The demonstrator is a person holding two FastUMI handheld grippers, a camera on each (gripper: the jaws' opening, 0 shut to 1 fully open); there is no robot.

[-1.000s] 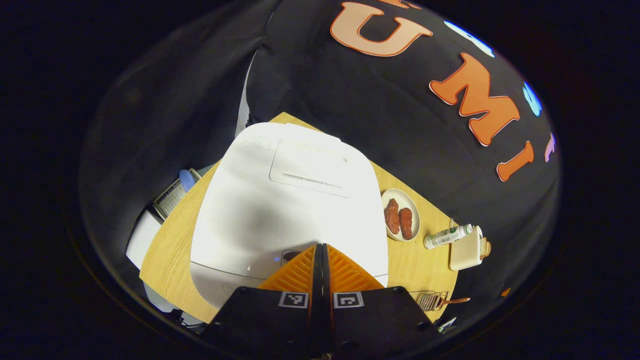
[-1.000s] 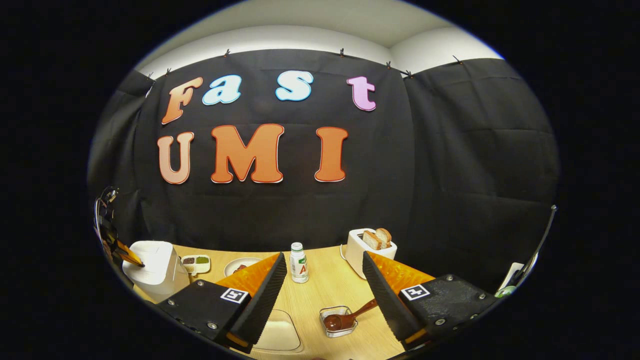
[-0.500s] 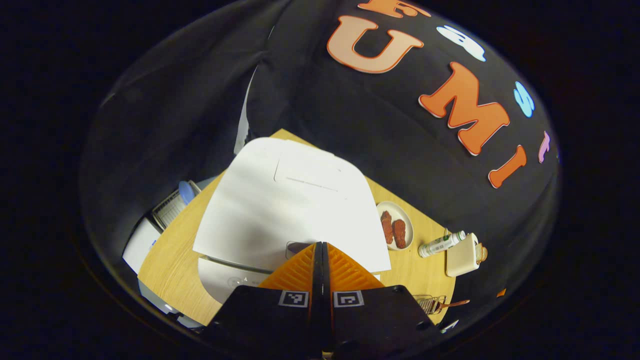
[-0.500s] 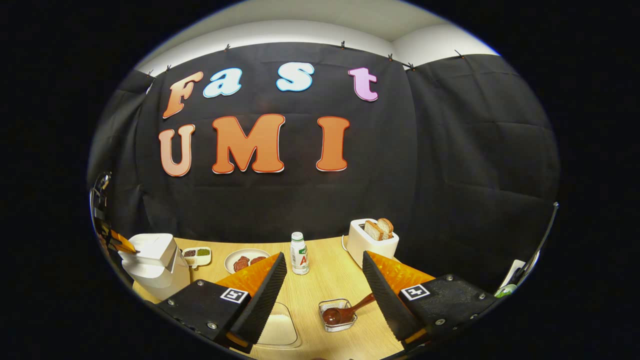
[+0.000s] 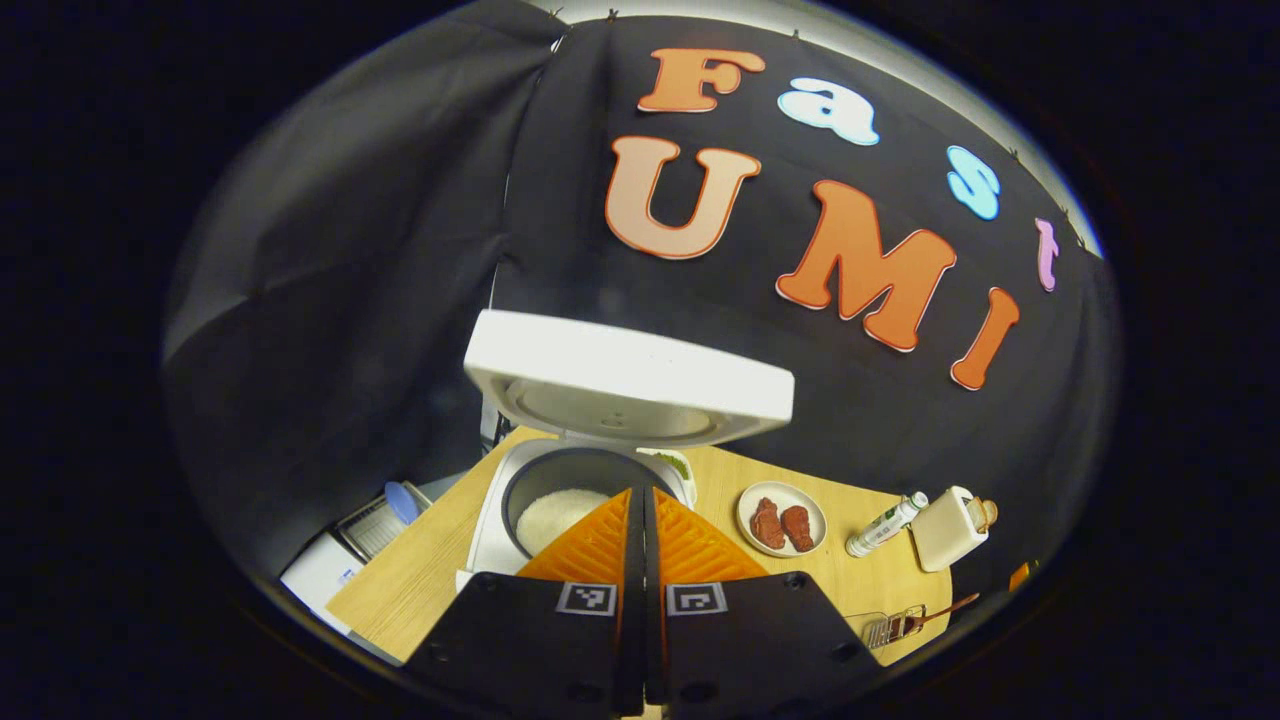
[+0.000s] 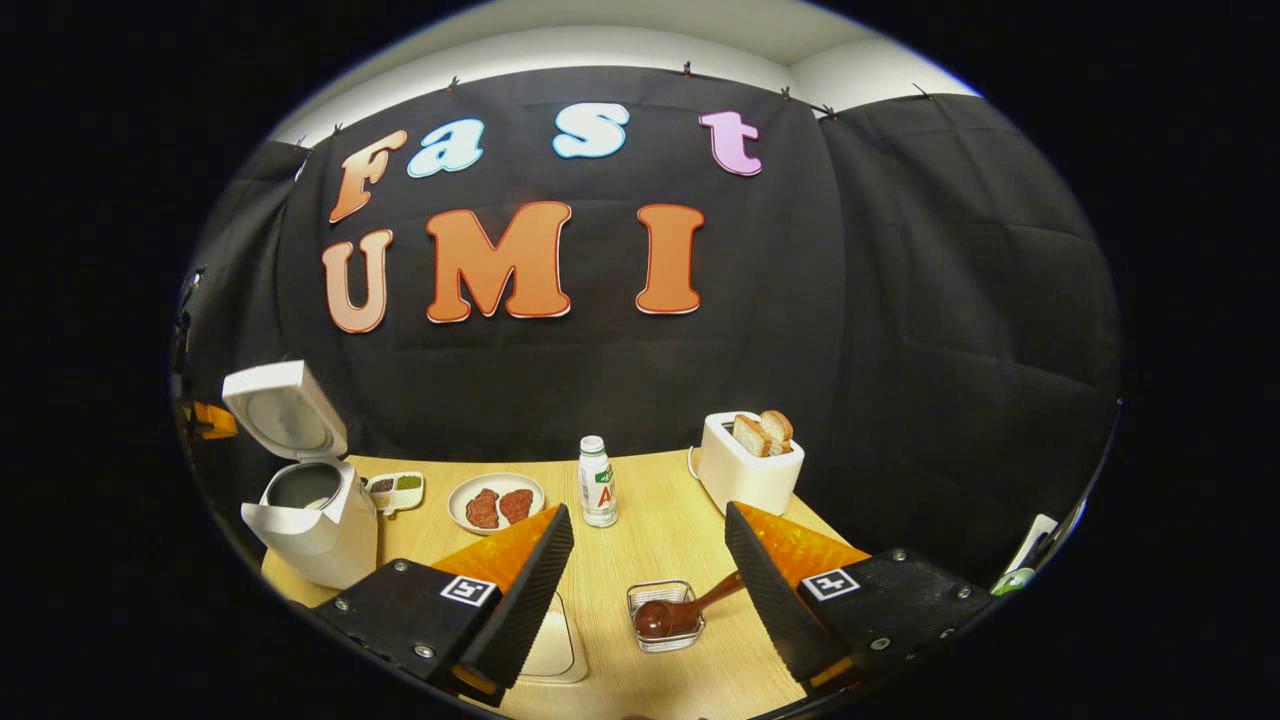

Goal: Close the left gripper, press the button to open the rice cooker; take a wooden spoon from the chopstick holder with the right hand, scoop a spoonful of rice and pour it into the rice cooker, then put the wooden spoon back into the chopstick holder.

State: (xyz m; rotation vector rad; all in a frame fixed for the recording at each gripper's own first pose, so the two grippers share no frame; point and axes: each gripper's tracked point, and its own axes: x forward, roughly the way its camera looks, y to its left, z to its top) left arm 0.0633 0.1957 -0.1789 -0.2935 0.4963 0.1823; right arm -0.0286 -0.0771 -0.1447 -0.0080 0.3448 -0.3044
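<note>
Rice cooker [image 5: 590, 470] stands lid-up; my left gripper [image 5: 643, 500] is pinched closed, my right gripper [image 6: 648, 545] spread wide toward the wooden spoon [image 6: 690, 608] at six o'clock.

Light wooden desk [image 6: 650, 560] carries open rice cooker [image 6: 310, 525] at left, small condiment dish [image 6: 394, 489], plate of meat [image 6: 496, 503], bottle [image 6: 598, 482], toaster with bread [image 6: 750, 465], wire chopstick holder [image 6: 665, 616] holding wooden spoon [image 6: 690, 610], shallow tray [image 6: 560, 645] at near edge.
</note>
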